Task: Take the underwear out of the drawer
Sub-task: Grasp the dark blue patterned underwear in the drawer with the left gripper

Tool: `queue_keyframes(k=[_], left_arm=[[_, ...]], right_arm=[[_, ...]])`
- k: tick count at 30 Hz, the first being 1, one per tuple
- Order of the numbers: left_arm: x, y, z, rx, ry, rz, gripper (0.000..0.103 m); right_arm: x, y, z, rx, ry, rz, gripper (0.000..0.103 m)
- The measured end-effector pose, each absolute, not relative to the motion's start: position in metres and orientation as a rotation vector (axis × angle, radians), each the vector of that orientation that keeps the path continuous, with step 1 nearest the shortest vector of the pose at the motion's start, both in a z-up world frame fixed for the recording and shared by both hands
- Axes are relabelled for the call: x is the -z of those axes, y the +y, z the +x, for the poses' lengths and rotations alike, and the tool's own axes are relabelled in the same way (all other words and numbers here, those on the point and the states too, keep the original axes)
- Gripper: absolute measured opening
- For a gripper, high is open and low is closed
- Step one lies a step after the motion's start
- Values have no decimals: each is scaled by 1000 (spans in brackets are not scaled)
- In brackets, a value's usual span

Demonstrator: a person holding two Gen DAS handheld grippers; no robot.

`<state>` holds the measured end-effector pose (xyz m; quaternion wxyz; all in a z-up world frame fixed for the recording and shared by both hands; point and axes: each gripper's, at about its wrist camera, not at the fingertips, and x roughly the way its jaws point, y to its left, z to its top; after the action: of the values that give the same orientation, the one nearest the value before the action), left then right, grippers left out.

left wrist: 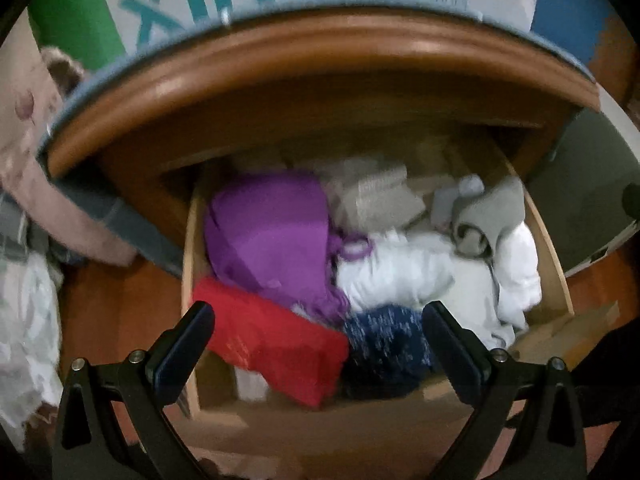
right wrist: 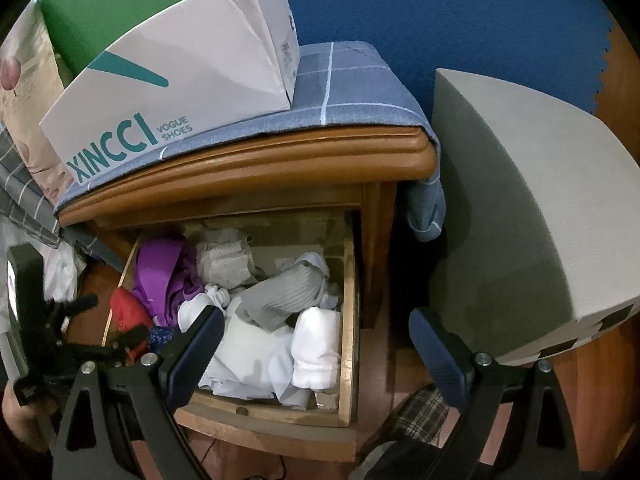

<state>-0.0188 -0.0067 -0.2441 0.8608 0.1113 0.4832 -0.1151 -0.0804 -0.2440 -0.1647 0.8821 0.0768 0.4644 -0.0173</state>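
The wooden drawer [right wrist: 347, 320] of a nightstand stands pulled open, full of folded clothing. In the left wrist view I see a red garment [left wrist: 276, 344], a purple one [left wrist: 268, 232], a navy patterned one [left wrist: 384, 340], white cloth [left wrist: 404, 268] and a grey piece [left wrist: 492, 212]. My left gripper [left wrist: 318, 320] is open and empty, hovering over the drawer's front with the red and navy pieces between its fingers' line. It also shows in the right wrist view [right wrist: 108, 320]. My right gripper [right wrist: 316, 328] is open and empty above the drawer's front right corner.
A white XINCCI shoe box [right wrist: 180, 80] sits on a blue checked cloth [right wrist: 352, 92] on the nightstand top. A grey box [right wrist: 528, 216] stands to the right. Bedding [right wrist: 24, 120] lies at the left. Wooden floor [right wrist: 592, 380] surrounds the nightstand.
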Motion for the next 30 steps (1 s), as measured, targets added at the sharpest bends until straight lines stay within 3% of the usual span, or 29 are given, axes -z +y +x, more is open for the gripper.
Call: queue_keyframes(k=[10, 22, 23, 25, 27, 30], left_arm=[[238, 0, -29, 251, 975, 196, 102], [262, -32, -24, 316, 1181, 171, 102], [268, -35, -22, 318, 1205, 160, 99], [280, -40, -18, 298, 1236, 162, 79], [291, -39, -14, 307, 1296, 125, 19], [290, -35, -16, 328, 1304, 80, 19]], right_arm=[[168, -234, -77, 14, 991, 121, 96], [171, -229, -75, -4, 1007, 112, 96], [171, -228, -75, -8, 1007, 108, 96], [171, -225, -75, -13, 1011, 96, 96], [173, -226, -75, -14, 1020, 92, 96], [174, -230, -75, -11, 1023, 109, 96]])
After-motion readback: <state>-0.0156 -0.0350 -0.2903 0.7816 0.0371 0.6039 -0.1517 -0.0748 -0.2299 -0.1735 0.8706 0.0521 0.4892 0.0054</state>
